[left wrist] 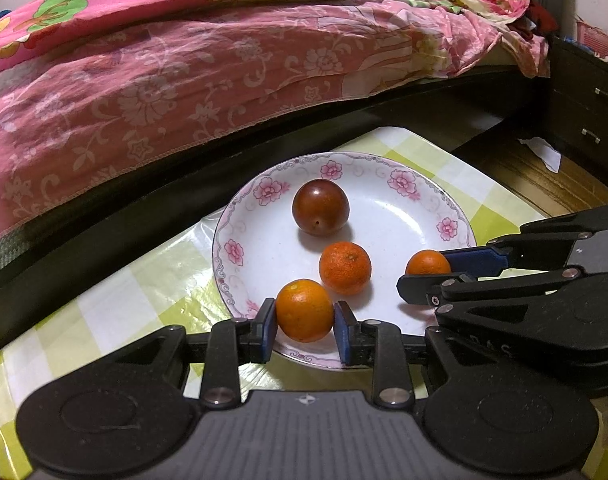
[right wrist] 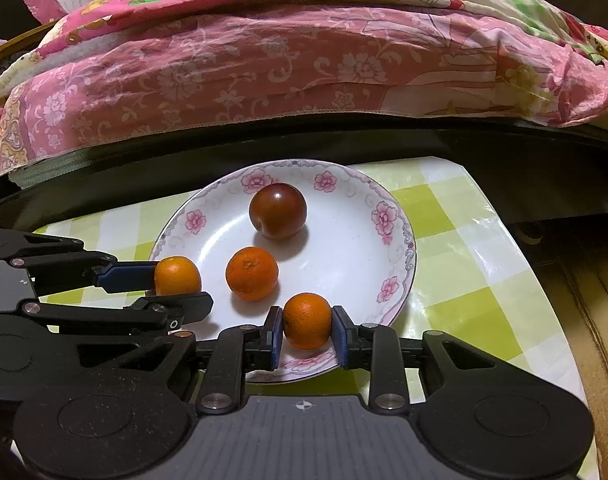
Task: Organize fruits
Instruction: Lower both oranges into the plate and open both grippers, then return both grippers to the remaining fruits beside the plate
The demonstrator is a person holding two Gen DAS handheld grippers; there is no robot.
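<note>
Left wrist view: both grippers brought oranges over the plate (left wrist: pixel 456 216).
Left gripper (left wrist: pixel 306 330) clamped an orange (left wrist: pixel 304 310); right gripper (right wrist: pixel 307 338) looked slack around another orange (right wrist: pixel 307 320), probably releasing.

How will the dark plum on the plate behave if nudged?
The plum is round and sits free, so it would likely roll across the smooth plate. Its glossy skin looks slippery. The raised rim may stop it.

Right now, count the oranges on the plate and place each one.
3. One sits between the left hand-held gripper pads, one between the right hand-held gripper pads, and one lies free mid-plate, near the dark plum.
</note>
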